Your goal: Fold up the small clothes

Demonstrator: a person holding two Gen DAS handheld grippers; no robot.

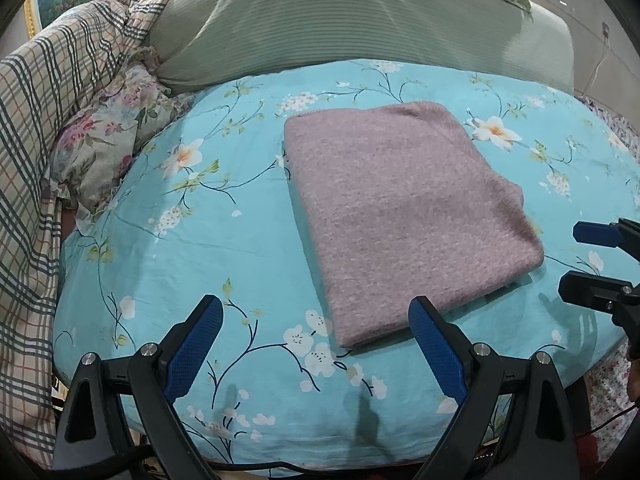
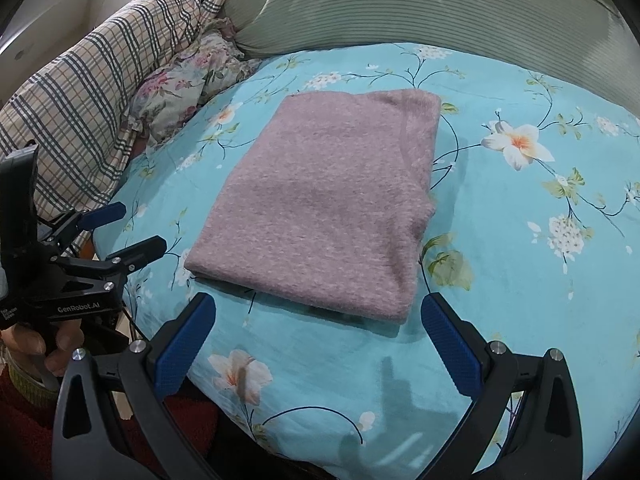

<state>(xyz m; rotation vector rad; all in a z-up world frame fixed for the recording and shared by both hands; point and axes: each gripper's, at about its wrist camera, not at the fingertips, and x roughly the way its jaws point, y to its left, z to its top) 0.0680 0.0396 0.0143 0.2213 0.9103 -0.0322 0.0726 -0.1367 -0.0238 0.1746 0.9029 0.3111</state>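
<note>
A: Nearest the lens, which gripper is that?

B: Left gripper [image 1: 316, 316], with its blue-padded fingers [image 1: 434, 344] spread wide and nothing between them. It hangs just above the front edge of the bedding. From the right wrist view the same tool [image 2: 120, 228] shows at the left edge, jaws parted, a hand [image 2: 48, 344] wrapped round its handle.

A: Fine. Biggest thing first, then?

B: Turquoise floral bedsheet [image 1: 208, 272], which fills most of both views. Behind it lies a long pale green ribbed pillow [image 1: 320, 28]. To the left, a plaid quilt [image 1: 44, 128] is heaped up, and a flowered pillowcase [image 1: 104, 140] is tucked against it, touching the sheet's edge.

A: And the garment?

B: Mauve knit sweater [image 1: 404, 216] (already folded into a tidy rectangle) lies flat on the sheet, roughly mid-bed. Its near corner sits just beyond the left gripper's right finger, not touching it.

A: The other gripper?

B: Right gripper [image 2: 318, 316] is also spread apart and empty, with the sweater's near edge just ahead of its fingertips. In the left wrist view it [image 1: 580, 256] pokes in from the right edge, near the sweater's right side but clear of it.
</note>
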